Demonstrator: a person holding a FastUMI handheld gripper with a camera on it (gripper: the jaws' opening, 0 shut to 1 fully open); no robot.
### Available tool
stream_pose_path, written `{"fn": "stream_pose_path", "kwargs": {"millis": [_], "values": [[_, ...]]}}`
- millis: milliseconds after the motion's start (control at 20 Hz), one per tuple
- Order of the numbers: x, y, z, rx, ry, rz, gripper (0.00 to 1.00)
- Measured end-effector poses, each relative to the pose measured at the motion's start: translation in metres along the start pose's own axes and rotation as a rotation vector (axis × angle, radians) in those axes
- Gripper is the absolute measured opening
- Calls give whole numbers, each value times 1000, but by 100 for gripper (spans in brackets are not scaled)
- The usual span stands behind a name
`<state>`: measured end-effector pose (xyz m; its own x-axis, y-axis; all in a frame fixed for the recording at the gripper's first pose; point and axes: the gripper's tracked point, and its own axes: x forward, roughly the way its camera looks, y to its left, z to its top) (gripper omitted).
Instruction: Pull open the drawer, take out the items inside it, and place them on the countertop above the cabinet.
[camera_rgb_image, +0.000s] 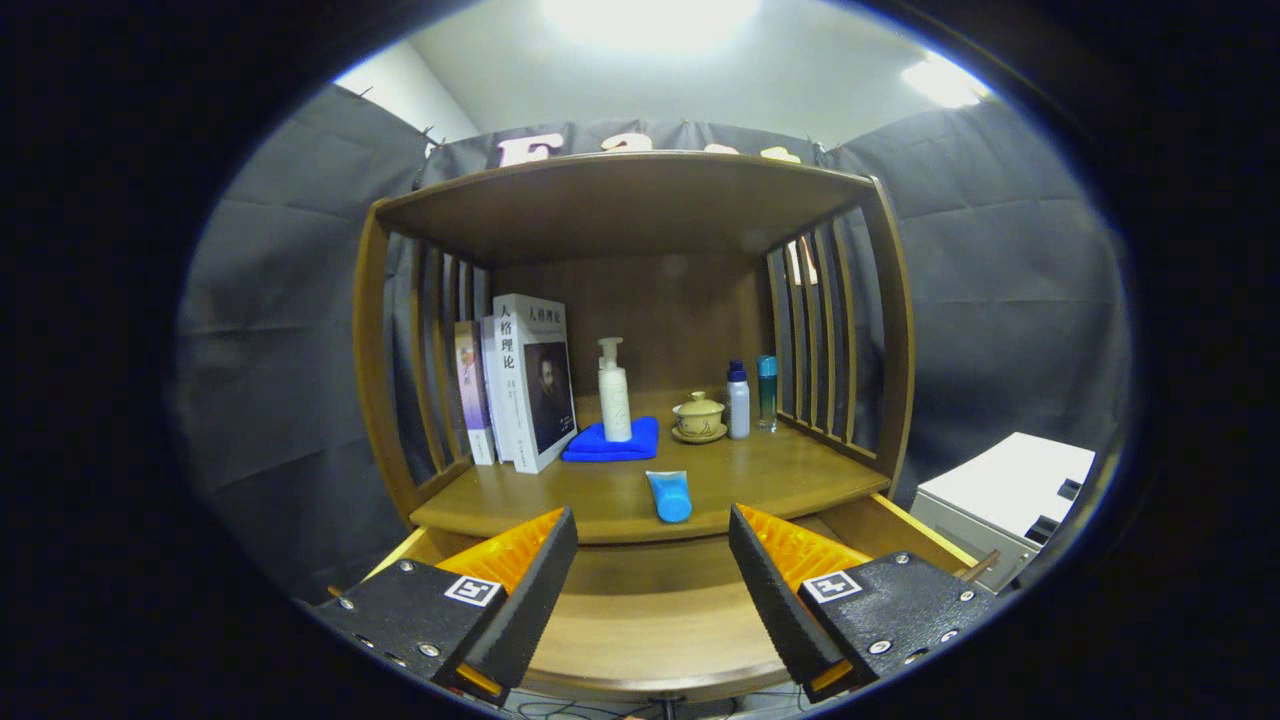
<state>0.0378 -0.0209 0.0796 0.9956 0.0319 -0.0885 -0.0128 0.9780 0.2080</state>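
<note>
My gripper (652, 580) is open, its two black-padded fingers (535, 590) spread wide with nothing between them. Below and between them lies the pulled-out wooden drawer (640, 610); the part of its floor that shows is bare wood. Just beyond the fingers, a blue tube (669, 496) lies on the countertop (780, 480) near its front edge. Farther back on the countertop a white pump bottle (613, 392) stands on a folded blue cloth (610, 442).
Several books (520, 385) stand at the countertop's left. A lidded tea cup on a saucer (699, 417), a white bottle (738, 401) and a teal bottle (766, 392) stand at the right back. Slatted wooden sides and a top shelf (630, 195) enclose the space. A white box (1005, 495) sits right of the cabinet.
</note>
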Motion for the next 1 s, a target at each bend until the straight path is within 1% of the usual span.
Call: {"fn": "stream_pose_path", "kwargs": {"millis": [200,500,750,900,1000], "values": [[-30,8,-15,13,-25,47,94],[-64,-6,-44,72,-40,44,94],[-86,-8,-78,72,-20,61,94],[-91,-10,-101,91,-2,60,94],[-92,-10,-120,100,35,58,94]]}}
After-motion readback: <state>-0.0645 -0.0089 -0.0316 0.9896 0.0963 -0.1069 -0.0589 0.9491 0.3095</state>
